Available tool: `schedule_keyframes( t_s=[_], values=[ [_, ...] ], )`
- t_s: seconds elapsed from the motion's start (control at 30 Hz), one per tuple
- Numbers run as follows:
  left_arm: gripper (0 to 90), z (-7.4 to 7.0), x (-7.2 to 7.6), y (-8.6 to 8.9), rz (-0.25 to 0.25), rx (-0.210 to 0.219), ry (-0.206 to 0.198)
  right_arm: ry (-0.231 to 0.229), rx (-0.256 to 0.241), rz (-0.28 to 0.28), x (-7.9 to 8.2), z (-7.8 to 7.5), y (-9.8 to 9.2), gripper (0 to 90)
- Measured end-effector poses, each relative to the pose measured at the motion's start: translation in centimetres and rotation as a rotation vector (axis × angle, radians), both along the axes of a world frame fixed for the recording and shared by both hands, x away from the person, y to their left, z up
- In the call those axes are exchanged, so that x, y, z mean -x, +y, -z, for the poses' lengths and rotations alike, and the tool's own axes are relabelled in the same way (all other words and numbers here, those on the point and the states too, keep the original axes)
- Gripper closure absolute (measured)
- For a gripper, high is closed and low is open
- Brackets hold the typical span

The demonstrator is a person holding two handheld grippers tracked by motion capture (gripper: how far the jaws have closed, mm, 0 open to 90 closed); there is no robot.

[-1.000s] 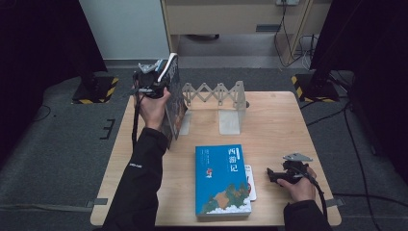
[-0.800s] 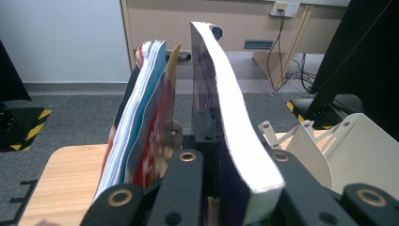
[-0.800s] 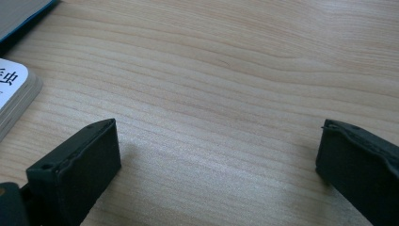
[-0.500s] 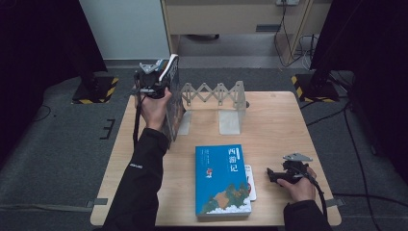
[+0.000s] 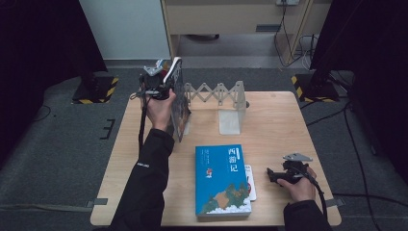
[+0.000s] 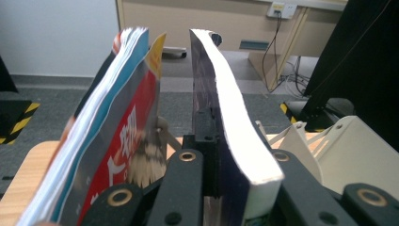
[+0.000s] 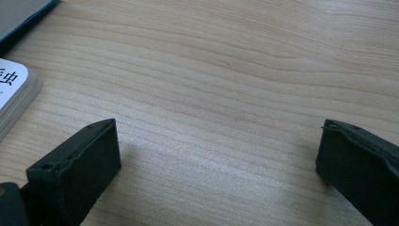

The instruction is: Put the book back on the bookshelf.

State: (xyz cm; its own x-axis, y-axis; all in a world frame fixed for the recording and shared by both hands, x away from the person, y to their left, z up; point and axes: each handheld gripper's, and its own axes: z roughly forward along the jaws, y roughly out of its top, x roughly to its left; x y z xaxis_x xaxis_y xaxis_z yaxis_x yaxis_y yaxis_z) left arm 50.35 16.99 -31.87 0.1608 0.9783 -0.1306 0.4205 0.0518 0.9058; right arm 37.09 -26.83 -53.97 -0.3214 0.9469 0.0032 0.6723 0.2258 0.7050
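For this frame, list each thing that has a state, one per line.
left gripper: shut on a dark-covered book, raised at the stand's left end
dark-covered book: upright, clamped between the fingers
expanding book stand: stretched open
blue book: closed, lying flat
right gripper: open, low over the table, holding nothing

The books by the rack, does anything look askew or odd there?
Yes. The book clamped in the left gripper bows along its page edge, and the red-covered book beside it leans away, leaving a gap.
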Motion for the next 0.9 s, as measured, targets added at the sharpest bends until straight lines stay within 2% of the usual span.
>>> schedule_keyframes(
  t_s=[0.13,0.33,0.53,0.83,0.9],
  values=[
    [81.6,0.6,0.0,0.1,-0.003,-0.005,-0.001,0.001,-0.001,0.002,0.0,0.0,0.0,0.5],
    [81.5,0.8,0.3,0.3,-0.006,-0.006,-0.012,0.001,-0.001,0.002,0.0,0.0,0.0,0.5],
    [81.1,1.1,0.8,0.1,0.003,-0.040,-0.011,0.001,-0.001,0.002,0.0,0.0,0.0,0.5],
    [79.3,1.4,1.8,0.0,0.027,-0.100,0.023,0.001,-0.001,0.002,0.0,0.0,0.0,0.5],
    [78.8,1.5,2.0,0.2,0.034,-0.098,0.028,0.001,-0.001,0.002,0.0,0.0,0.0,0.5]
  ],
)
